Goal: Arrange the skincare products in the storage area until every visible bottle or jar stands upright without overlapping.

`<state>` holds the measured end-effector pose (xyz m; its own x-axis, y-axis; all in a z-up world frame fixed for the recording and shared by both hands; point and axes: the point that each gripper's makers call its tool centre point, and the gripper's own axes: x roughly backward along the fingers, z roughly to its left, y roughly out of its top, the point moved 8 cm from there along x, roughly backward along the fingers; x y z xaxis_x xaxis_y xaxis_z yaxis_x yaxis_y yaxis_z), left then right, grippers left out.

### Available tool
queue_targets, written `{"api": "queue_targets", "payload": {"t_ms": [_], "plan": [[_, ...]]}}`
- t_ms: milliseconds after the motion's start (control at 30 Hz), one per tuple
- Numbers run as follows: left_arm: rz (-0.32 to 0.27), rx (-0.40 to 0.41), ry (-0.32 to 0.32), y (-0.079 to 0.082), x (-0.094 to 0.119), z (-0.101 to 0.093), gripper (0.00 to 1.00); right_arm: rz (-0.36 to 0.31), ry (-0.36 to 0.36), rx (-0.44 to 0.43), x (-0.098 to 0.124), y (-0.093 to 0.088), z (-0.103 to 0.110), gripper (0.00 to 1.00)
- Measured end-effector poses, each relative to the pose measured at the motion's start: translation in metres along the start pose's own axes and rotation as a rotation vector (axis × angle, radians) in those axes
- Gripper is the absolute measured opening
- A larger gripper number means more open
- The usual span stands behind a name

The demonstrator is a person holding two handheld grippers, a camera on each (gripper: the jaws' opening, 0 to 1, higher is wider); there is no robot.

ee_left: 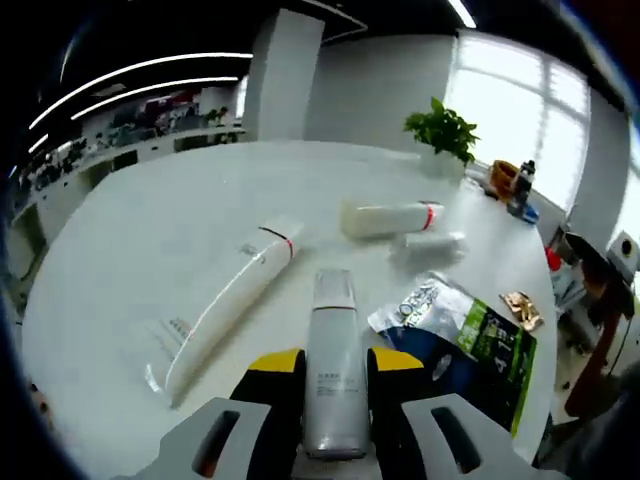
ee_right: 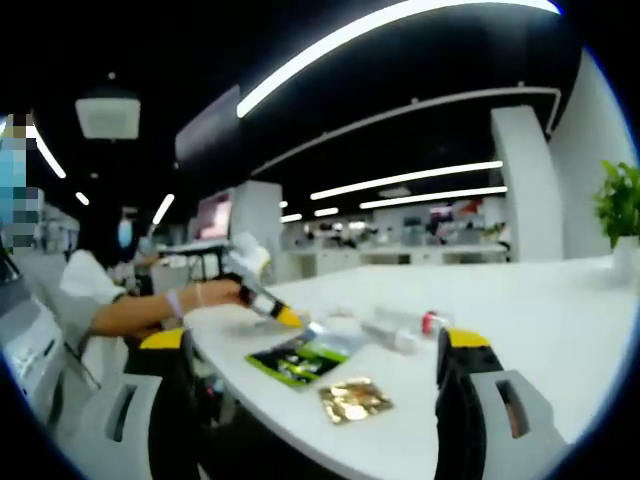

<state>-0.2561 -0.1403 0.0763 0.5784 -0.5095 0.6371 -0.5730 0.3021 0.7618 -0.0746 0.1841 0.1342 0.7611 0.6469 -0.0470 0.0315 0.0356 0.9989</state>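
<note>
One white table [ee_left: 150,220] — left gripper [ee_left: 335,385] clasping silver bottle [ee_left: 332,370], right gripper [ee_right: 320,350] agape.

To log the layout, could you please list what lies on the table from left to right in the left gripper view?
Long white tube → silver bottle in the left gripper → green-and-white sachet → gold wrapper.

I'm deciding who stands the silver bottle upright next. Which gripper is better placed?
Left. The left gripper is already shut on the silver bottle, with bare table ahead. The right gripper is open and holds nothing, back at the table edge near the gold wrapper.
</note>
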Motion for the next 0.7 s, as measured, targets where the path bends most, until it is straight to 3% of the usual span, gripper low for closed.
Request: {"api": "queue_targets", "payload": {"t_ms": [100, 200, 267, 400, 500, 700], "plan": [[0.053, -0.130, 0.034, 0.005, -0.003, -0.008, 0.25, 0.002, 0.009, 0.006, 0.001, -0.001, 0.001, 0.99], [0.107, -0.201, 0.060, 0.009, -0.008, -0.010, 0.25, -0.011, 0.011, 0.004, 0.003, 0.000, 0.003, 0.99], [0.101, -0.227, 0.044, 0.013, -0.011, -0.013, 0.26, -0.012, 0.007, 0.006, 0.004, 0.000, 0.002, 0.99], [0.112, -0.214, 0.036, 0.015, -0.014, -0.019, 0.25, -0.003, -0.013, 0.013, 0.007, -0.001, -0.003, 0.99], [0.142, -0.143, 0.003, 0.023, -0.018, -0.004, 0.24, -0.012, -0.022, 0.006, 0.009, 0.000, -0.006, 0.99], [0.174, -0.124, 0.010, 0.020, -0.015, -0.013, 0.23, -0.016, -0.027, 0.009, 0.012, 0.004, -0.006, 0.98]]}}
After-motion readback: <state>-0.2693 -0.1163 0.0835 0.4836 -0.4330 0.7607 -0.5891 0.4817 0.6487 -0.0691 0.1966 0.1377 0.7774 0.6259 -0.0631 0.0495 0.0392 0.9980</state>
